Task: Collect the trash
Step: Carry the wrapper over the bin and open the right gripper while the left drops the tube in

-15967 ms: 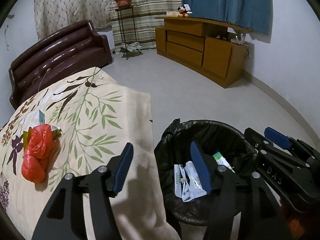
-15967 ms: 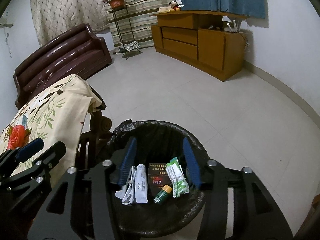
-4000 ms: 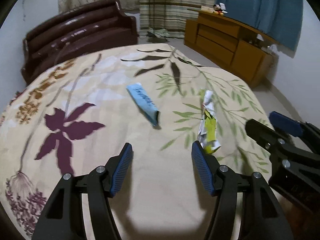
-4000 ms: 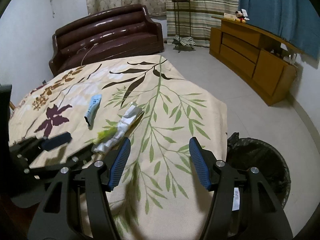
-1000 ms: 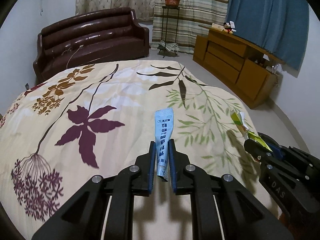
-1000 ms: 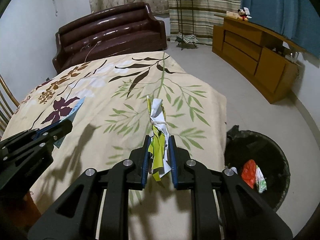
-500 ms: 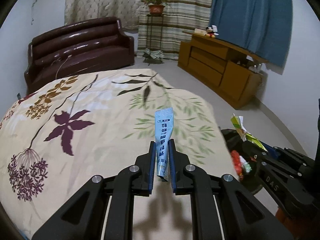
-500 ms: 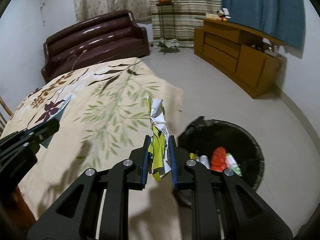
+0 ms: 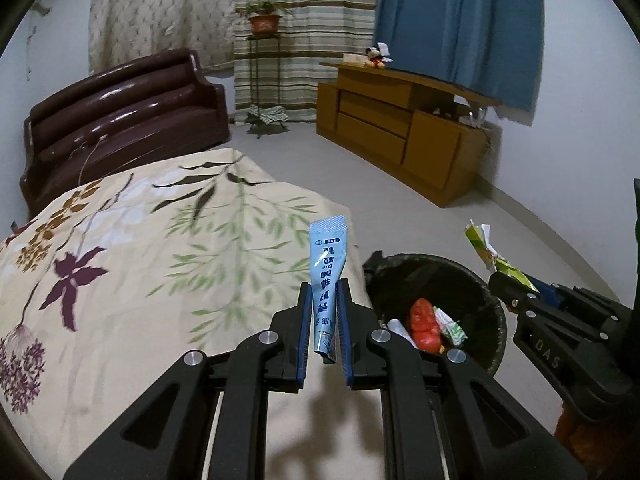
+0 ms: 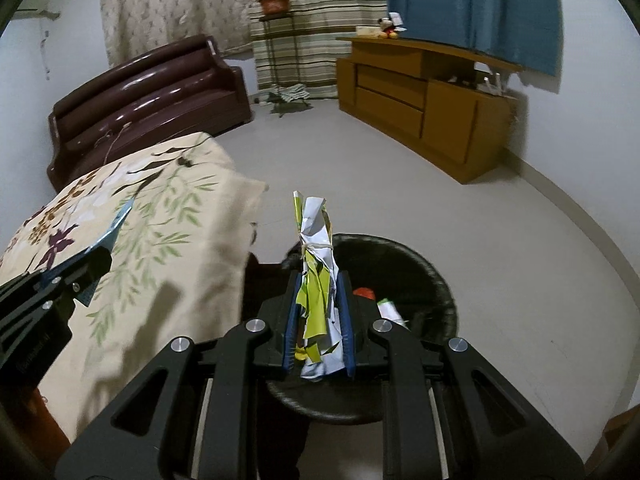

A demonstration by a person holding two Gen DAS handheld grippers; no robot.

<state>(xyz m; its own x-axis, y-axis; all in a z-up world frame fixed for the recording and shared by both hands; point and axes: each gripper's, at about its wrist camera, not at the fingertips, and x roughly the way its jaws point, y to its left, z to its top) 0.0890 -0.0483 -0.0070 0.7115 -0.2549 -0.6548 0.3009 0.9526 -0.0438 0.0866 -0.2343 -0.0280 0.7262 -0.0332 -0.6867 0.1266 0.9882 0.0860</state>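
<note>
Left tool (image 9: 323, 322) was clamped on blue sachet (image 9: 327, 276), frame centre. Right tool (image 10: 318, 316) was clamped on crumpled wrapper bundle (image 10: 316, 264), seen above black bin (image 10: 436, 280), lower centre.

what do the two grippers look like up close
Both are matte black plastic linkages with round silver pivot pins and thin blue pads on the fingers. The left gripper matches the right gripper. The right one's side bears raised letters "DAS". No cables or sleeves show.

Both claws (image 9: 324, 322) (image 10: 318, 312) clamped tight
</note>
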